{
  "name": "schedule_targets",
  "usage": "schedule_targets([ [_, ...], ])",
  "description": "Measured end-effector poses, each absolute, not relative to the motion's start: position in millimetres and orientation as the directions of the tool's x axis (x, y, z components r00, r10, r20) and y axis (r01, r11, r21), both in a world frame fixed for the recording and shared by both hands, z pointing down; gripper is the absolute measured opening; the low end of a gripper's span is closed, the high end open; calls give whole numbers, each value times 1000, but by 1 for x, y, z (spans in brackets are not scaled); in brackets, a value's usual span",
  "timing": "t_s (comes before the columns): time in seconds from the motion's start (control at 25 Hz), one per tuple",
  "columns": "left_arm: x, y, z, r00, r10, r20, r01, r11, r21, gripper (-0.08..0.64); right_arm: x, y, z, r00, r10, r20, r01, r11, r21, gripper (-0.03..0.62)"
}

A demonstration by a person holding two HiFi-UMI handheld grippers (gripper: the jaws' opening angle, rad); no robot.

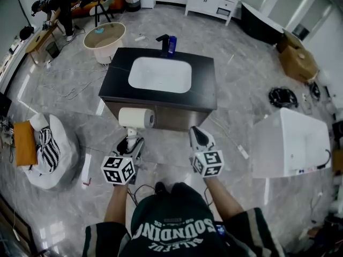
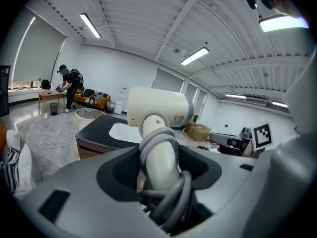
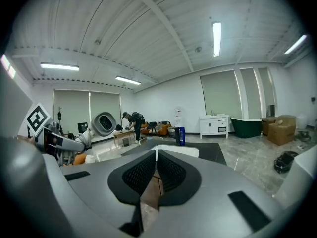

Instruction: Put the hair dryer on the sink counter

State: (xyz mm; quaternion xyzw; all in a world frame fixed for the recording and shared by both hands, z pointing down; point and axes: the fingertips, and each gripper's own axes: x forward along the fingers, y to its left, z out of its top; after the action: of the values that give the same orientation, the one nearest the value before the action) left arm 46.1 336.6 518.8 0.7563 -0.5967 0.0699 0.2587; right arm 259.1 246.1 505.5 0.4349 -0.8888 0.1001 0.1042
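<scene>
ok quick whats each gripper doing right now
left gripper: closed on the hair dryer, by its handle
right gripper: shut, nothing between its jaws

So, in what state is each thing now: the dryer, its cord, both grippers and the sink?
dryer: held by its handle, not yet on the counter.
cord: wound round the handle.
left gripper: shut on the dryer.
right gripper: shut, nothing in it.
sink: empty.
</scene>
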Motion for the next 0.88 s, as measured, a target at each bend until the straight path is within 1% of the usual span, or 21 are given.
schedule_targets([
  [0.48,11,318,521,271,-866,421,-943,-150,297,239,238,227,511,-589,-761,273,-805,584,-109,0],
  [0.72,-3,291,533,263,-860,438,-943,-133,306,239,227,198,524,-587,-759,281,-808,572,-142,0],
  [0.88,-14,266,538,250,-855,454,-951,-128,282,239,215,169,535,-596,-747,294,-801,577,-159,0],
])
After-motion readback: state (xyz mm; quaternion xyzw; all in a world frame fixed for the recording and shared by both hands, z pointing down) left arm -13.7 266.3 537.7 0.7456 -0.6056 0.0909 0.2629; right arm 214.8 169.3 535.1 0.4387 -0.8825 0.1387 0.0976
